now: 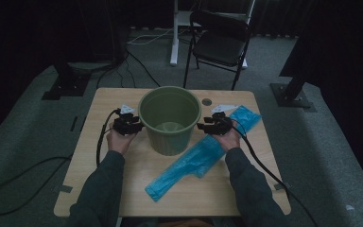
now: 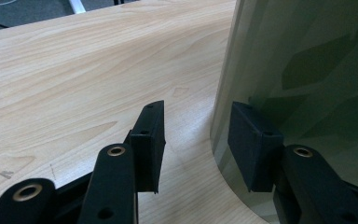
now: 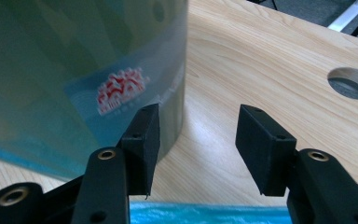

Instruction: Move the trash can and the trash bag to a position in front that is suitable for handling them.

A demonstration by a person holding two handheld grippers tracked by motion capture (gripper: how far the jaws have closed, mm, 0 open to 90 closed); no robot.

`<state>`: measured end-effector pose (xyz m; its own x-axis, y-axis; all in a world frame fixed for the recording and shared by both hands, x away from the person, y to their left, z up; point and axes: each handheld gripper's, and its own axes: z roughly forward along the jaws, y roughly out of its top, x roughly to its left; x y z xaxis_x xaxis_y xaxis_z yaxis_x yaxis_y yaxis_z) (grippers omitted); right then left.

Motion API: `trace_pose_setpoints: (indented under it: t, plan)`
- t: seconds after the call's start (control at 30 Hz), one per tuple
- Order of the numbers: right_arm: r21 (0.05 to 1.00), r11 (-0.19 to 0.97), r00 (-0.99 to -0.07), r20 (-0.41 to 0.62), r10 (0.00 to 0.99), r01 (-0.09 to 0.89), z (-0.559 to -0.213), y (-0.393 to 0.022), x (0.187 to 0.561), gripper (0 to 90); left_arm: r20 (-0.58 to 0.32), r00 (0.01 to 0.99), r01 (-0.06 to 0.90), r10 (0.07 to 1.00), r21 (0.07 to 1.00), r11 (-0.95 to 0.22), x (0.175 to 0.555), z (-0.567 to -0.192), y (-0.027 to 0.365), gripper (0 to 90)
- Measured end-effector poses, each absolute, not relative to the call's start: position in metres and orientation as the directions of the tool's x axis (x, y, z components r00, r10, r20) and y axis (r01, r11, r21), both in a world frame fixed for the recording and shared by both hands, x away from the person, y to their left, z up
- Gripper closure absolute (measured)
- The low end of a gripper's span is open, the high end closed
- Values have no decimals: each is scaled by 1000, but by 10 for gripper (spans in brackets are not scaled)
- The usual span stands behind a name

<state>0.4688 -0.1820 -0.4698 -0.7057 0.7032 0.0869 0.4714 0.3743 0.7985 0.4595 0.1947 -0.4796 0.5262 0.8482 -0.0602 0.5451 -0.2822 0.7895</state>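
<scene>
A green plastic bucket (image 1: 170, 142) stands upright and empty in the middle of the wooden table (image 1: 118, 184). My left gripper (image 1: 139, 126) is at the bucket's left side, jaws open. In the left gripper view my left gripper (image 2: 196, 112) has one jaw against the bucket's wall (image 2: 307, 70) and the other over bare wood. My right gripper (image 1: 201, 126) is at the bucket's right side, open. In the right gripper view my right gripper (image 3: 199, 112) has bare table in its gap beside the bucket (image 3: 74, 56). A long blue plastic bag (image 1: 194, 163) lies flat under the right hand.
A round cable hole (image 1: 206, 101) sits in the table behind the right gripper. A black folding chair (image 1: 220, 40) stands beyond the far edge. Cables trail from both grippers over the table's sides. Dark stand bases (image 1: 293, 97) rest on the carpet.
</scene>
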Motion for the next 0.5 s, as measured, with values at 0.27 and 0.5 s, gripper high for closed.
trace_pose_setpoints:
  t: [0.27,0.5]
  plan:
    - [795,372,-707,99,700,480,-472,-178,470,581,-62,542,539,838,791,-289,455,-479,190,640]
    - [792,382,-726,108,679,475,-471,-177,463,648,-53,568,529,821,788,-315,449,-478,187,765]
